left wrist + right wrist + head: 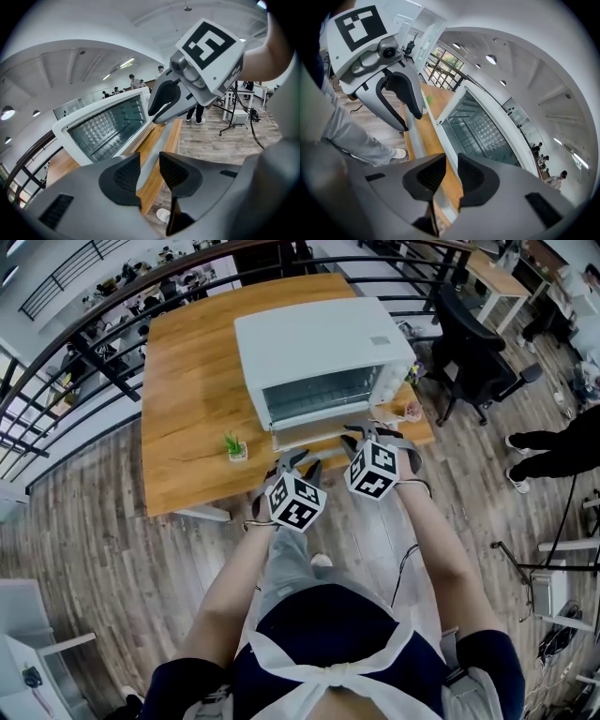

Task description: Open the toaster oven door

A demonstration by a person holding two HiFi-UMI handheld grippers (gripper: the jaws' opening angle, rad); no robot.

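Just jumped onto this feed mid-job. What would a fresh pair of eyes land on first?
A white toaster oven sits near the front edge of the wooden table, with its door swung down and the cavity showing. The left gripper and right gripper are side by side, both clamped on the door's grey handle. A small green plant stands to the left of the oven.
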